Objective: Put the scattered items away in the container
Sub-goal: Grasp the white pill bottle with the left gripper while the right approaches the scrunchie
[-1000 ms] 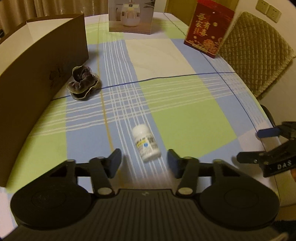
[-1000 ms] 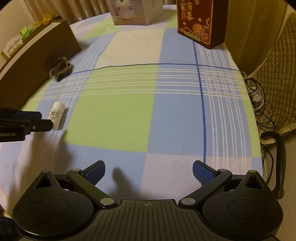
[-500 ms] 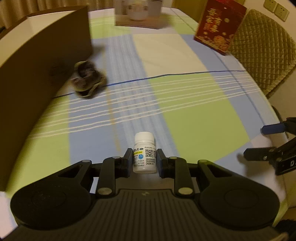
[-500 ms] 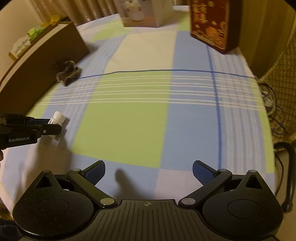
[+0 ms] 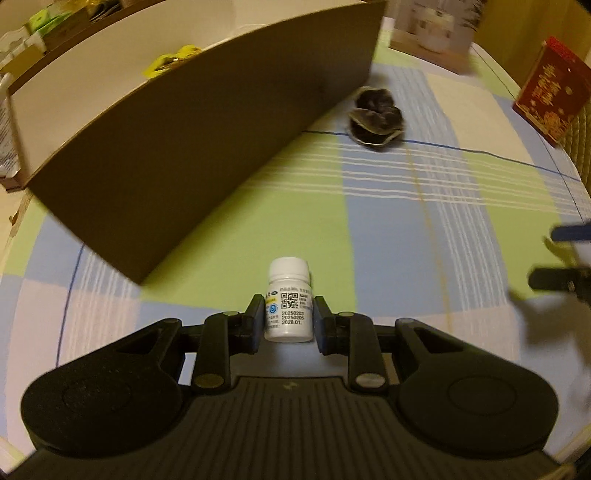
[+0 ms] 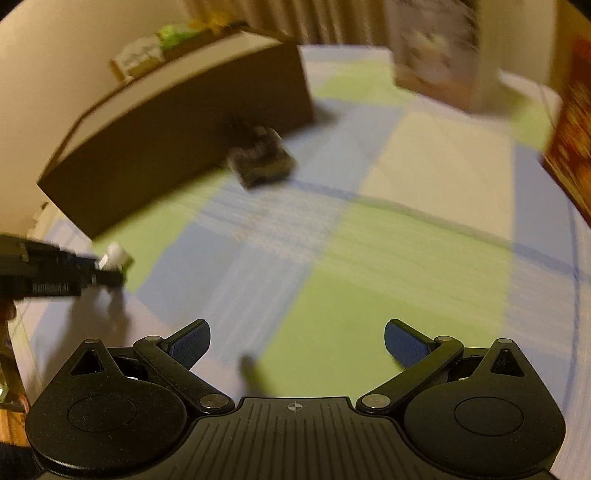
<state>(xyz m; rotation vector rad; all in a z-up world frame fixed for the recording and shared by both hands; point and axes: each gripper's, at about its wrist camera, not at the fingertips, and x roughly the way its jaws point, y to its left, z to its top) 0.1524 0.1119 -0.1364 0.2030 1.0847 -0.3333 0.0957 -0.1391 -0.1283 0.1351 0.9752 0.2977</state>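
Observation:
My left gripper is shut on a small white pill bottle and holds it above the checked tablecloth, near the corner of the long brown cardboard box. The bottle also shows in the right wrist view, held by the left gripper. A dark scrunchie lies on the cloth beside the box's far end; it shows blurred in the right wrist view. My right gripper is open and empty above the cloth, its fingertips showing at the right edge of the left wrist view.
A red gift box stands at the far right and a white product box at the back. The brown box holds a yellow item. A second box of packets lies behind it.
My left gripper closed on the bottle, lifted it and swung left toward the brown box. The right gripper turned left toward the scrunchie, staying open.

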